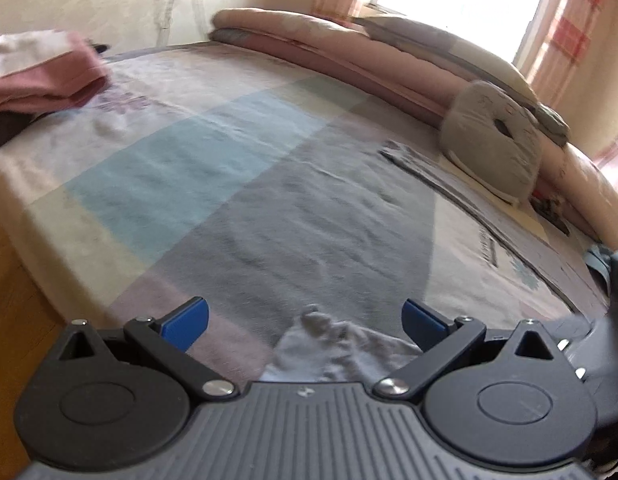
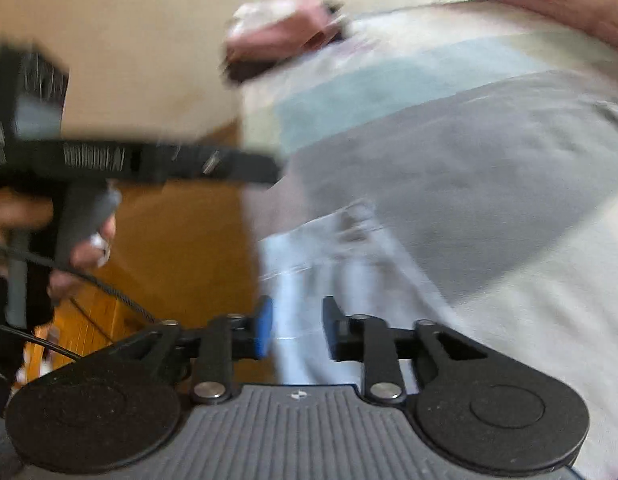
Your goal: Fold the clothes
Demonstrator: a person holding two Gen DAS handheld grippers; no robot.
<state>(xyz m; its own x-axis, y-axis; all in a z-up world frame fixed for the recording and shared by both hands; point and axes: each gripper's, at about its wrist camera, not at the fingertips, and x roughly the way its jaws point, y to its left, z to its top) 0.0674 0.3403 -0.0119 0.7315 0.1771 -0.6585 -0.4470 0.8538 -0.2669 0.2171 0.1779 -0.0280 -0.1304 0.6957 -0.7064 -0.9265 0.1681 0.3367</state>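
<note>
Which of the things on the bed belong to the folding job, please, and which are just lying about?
For the job:
- pale garment at the bed's near edge
- folded pink stack
- left tongs, right tongs, both open

Lying about:
- round grey cushion
- rolled bedding
- patchwork bedspread

Pale garment [image 2: 333, 264] between parted right gripper [image 2: 297, 328] jaws

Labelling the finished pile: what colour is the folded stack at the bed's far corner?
Pink, with a white piece on top; clearest in the left wrist view.
</note>
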